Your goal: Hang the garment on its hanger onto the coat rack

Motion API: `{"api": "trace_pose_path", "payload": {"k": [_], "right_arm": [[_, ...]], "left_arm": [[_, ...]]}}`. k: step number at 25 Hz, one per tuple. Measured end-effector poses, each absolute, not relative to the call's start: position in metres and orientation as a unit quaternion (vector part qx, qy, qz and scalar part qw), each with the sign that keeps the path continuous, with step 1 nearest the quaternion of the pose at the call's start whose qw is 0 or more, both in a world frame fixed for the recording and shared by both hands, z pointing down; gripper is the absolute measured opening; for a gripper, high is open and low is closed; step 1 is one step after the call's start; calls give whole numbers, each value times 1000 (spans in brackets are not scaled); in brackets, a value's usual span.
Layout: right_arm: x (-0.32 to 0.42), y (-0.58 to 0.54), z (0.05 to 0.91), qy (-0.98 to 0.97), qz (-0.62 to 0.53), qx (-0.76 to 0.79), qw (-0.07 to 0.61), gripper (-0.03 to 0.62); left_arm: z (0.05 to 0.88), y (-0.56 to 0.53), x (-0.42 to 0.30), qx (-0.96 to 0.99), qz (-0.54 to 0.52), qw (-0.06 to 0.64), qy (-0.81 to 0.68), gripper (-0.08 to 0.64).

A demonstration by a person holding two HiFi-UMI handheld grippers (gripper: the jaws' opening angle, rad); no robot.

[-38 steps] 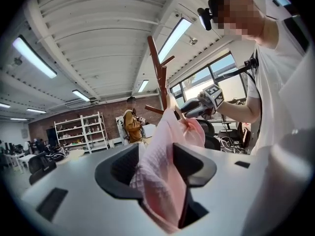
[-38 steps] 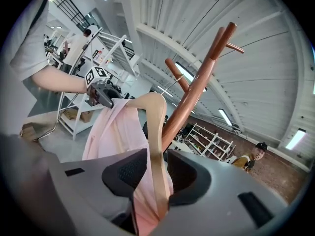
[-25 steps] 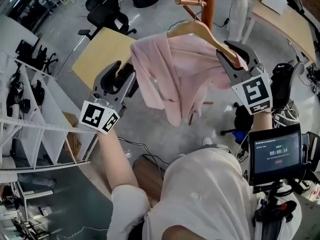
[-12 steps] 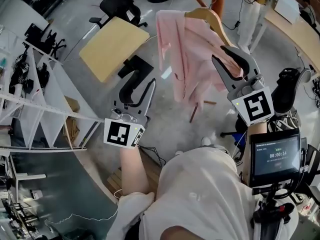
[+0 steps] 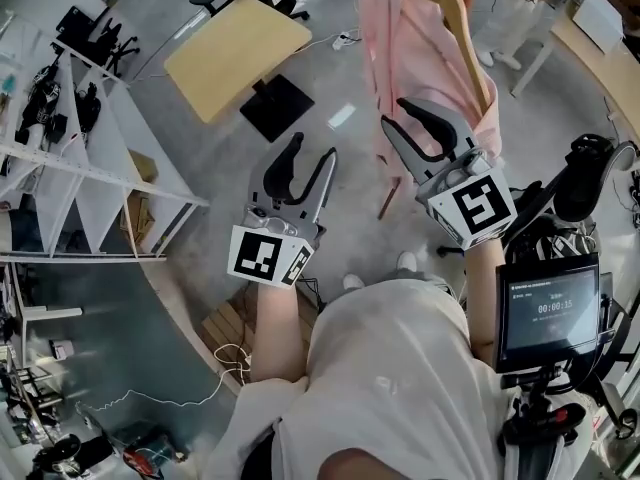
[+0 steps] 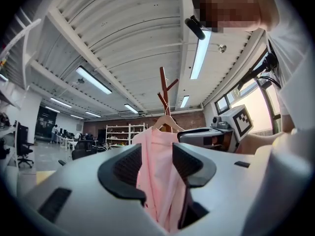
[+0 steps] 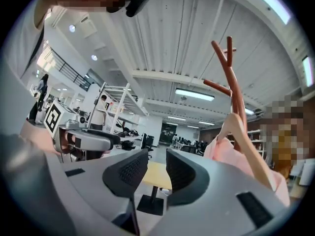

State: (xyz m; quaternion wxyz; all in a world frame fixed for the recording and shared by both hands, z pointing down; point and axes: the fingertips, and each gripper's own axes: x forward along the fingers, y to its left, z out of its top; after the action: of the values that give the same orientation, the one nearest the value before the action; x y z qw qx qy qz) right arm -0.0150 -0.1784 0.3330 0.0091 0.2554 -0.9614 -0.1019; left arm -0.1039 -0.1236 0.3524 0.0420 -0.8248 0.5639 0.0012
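Note:
A pink garment hangs on a wooden hanger at the top of the head view. In the left gripper view the hanger sits against the brown coat rack, with the garment draped below it. My right gripper is open just in front of the garment, with nothing between its jaws. In its own view the gripper shows a bare gap, and the hanger and rack lie off to the right. My left gripper is open and holds nothing, to the left of the garment.
A yellow table on a black base stands at the back left. White shelving runs down the left side. A screen on a stand and a black chair are at the right, near a white desk.
The right gripper has come off the hanger's shoulder and now stands apart from it. The garment hangs straighter. The left gripper has moved right, towards the middle.

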Motion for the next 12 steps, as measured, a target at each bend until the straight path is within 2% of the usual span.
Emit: {"api": "trace_pose_path", "payload": {"k": [5,7,12], "right_arm": [[-23,-177,341,-966,-73,246,0,126],[-26,-174,340,-967,-78,243,1,126],[-34,-168,344,-967,-93,238,9,126]], "left_arm": [[355,-122,-107,-816,6,30,577,198],[354,-119,-108,-814,5,29,580,173],[350,-117,-114,-802,5,39,596,22]]}}
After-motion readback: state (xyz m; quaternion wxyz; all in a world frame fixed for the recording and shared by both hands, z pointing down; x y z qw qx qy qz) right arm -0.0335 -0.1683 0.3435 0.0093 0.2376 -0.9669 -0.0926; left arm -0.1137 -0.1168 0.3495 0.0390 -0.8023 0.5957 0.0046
